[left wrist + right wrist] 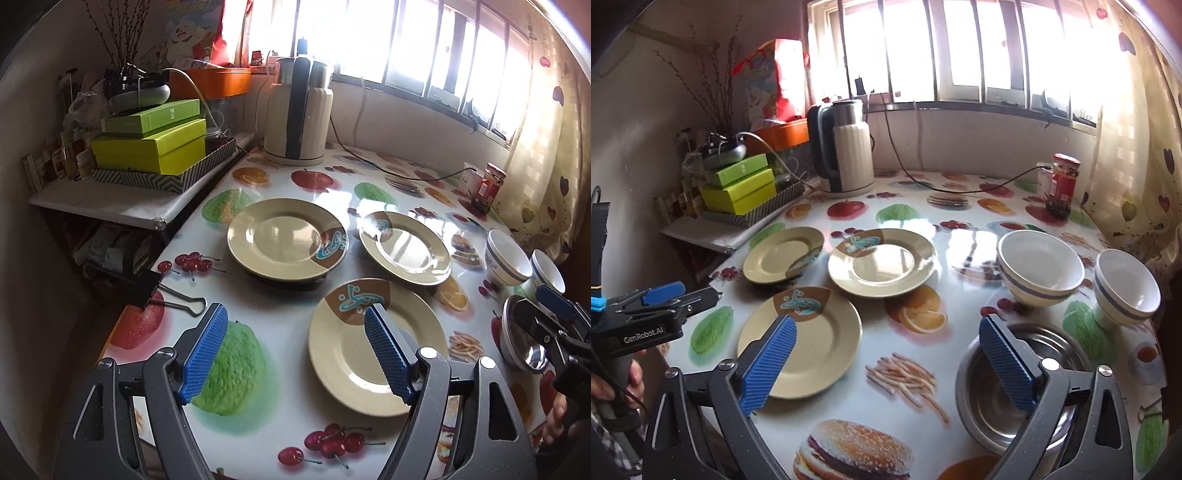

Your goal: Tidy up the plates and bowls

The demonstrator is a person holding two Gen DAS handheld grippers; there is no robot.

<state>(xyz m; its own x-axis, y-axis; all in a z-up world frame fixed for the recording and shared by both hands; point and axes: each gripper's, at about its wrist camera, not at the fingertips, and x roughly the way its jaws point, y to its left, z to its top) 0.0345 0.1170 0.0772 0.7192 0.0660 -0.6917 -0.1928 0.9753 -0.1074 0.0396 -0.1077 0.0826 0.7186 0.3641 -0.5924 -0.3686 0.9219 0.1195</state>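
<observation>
Three cream plates with brown and teal marks lie on the fruit-print table: a near one (343, 354) (820, 347), a far left one (280, 240) (779, 254) and a far right one (406, 251) (882, 262). Two white bowls with blue stripes (1039, 269) (1126, 288) stand upright at the right, also in the left wrist view (508, 258) (548, 271). A steel bowl (1034, 384) (517, 339) sits near the front right. My left gripper (295, 321) is open above the table, its right finger over the near plate. My right gripper (886, 332) is open, its right finger over the steel bowl.
A cream kettle (299, 110) with its cable stands at the back. A red-lidded jar (1062, 184) stands at the back right. Green boxes (151, 140) are stacked on a side shelf at the left. A black binder clip (151, 284) grips the table's left edge.
</observation>
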